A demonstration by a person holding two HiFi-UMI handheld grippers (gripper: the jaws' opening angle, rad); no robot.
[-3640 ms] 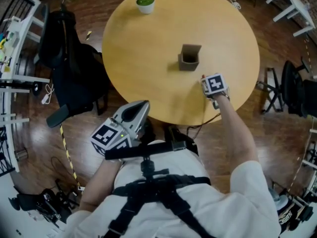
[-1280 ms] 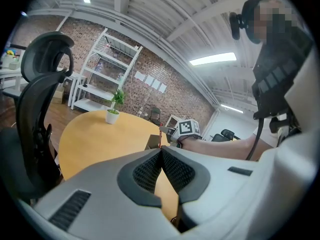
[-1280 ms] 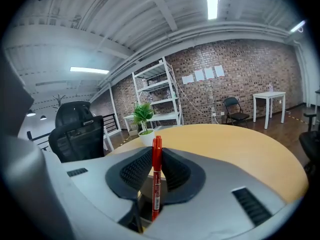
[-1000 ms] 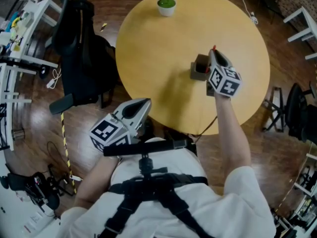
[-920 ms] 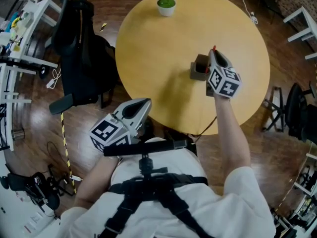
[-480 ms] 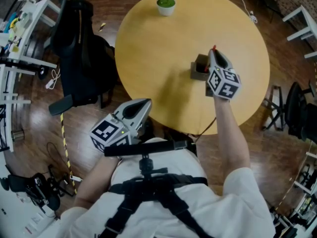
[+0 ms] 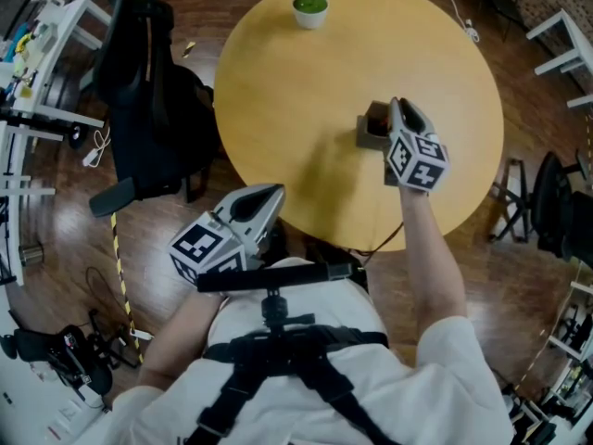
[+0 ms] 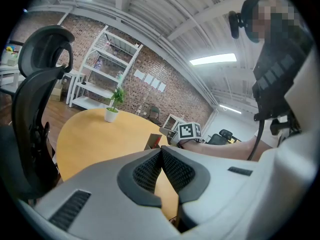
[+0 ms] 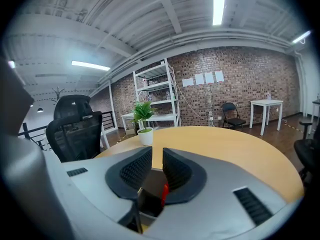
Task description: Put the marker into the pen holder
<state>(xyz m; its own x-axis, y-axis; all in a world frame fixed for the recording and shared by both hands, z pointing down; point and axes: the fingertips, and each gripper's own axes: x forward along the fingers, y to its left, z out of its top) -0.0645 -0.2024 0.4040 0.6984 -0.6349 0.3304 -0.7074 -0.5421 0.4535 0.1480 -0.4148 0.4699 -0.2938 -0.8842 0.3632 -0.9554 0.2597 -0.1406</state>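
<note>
A dark square pen holder (image 7: 371, 128) stands on the round wooden table (image 7: 287, 91). My right gripper (image 7: 397, 108) hovers just over its right side. In the right gripper view that gripper (image 9: 156, 154) is open; bare tabletop shows through the gap between the pads. Below them is the holder (image 9: 147, 199), with a red piece of the marker (image 9: 164, 194) inside it, by the right jaw. My left gripper (image 7: 271, 193) stays by my body, off the table; in the left gripper view its pads (image 8: 161, 150) meet, holding nothing.
A small potted plant (image 7: 310, 9) stands at the table's far edge. A black office chair (image 7: 148, 109) is to the left of the table. White shelving (image 7: 28, 72) lines the far left, and a cable hangs over the table's near edge (image 7: 389, 235).
Since the oldest frame my right gripper rose from the table's near edge to the holder. Over the last second it barely shifted; the red tip beyond its jaws no longer shows in the head view.
</note>
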